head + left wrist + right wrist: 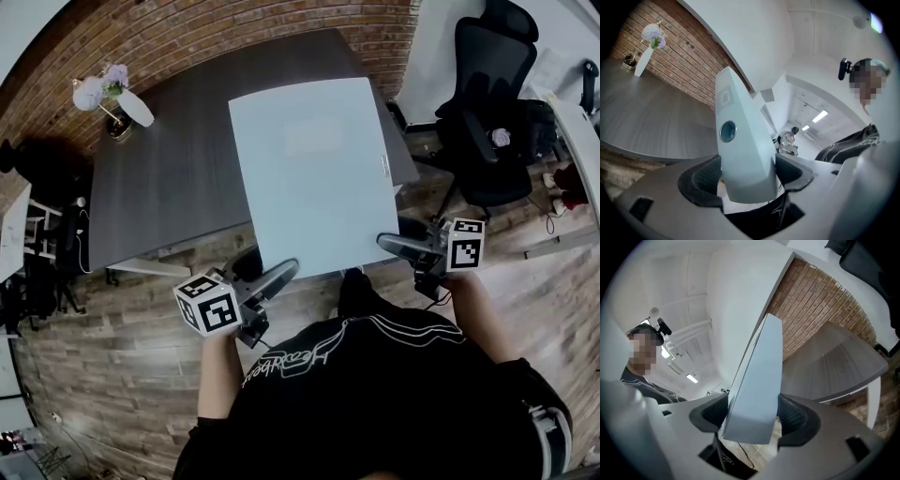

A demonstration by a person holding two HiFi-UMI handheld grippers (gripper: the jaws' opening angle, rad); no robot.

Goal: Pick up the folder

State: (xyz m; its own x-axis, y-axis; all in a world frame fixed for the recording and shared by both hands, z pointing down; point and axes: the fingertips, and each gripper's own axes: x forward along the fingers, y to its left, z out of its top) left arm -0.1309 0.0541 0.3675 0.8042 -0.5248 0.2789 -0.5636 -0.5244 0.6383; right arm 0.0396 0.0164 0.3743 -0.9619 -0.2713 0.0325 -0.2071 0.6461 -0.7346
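Note:
A pale blue-grey folder is held flat in the air above the dark table, reaching from its near edge toward me. My left gripper is shut on the folder's near left corner. My right gripper is shut on its near right corner. In the left gripper view the folder's spine, with a round finger hole, stands pinched between the two dark pads. The right gripper view shows the folder's edge clamped between the pads in the same way.
A white vase with flowers stands at the table's far left corner. A black office chair sits to the right of the table. Brick wall runs behind the table, and wood floor lies below me.

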